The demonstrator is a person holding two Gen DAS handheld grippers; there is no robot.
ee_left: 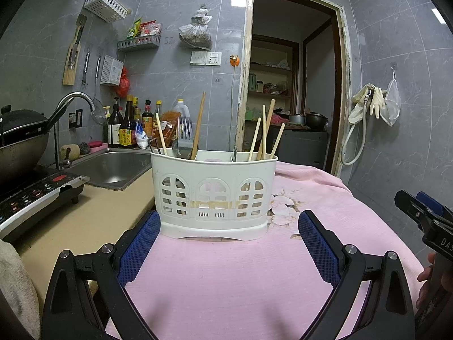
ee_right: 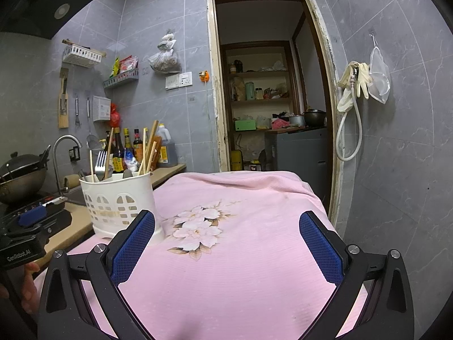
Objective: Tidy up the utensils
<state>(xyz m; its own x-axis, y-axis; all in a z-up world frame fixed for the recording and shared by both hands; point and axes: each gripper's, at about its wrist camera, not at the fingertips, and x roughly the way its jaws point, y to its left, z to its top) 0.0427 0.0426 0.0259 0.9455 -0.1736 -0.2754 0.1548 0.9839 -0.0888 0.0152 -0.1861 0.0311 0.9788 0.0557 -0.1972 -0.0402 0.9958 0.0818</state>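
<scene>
Two grippers, both yours, jaws apart, holding nothing: left gripper (ee_left: pixel 228 243) faces the white utensil caddy (ee_left: pixel 213 195) mid-frame on the pink cloth (ee_left: pixel 226 277); right gripper (ee_right: pixel 226 246) has it left of centre.

Left wrist view sat low and close, facing the white utensil caddy (ee_left: pixel 213 195) head-on. Right wrist view looked from farther right; both shared caddy, pink cloth (ee_right: pixel 240 255), doorway (ee_right: pixel 269 85).

home kitchen, steel sink (ee_left: pixel 113 167), wok (ee_left: pixel 19 133), sauce bottles (ee_left: pixel 127 124), grey tiled walls (ee_left: pixel 175 79)
</scene>
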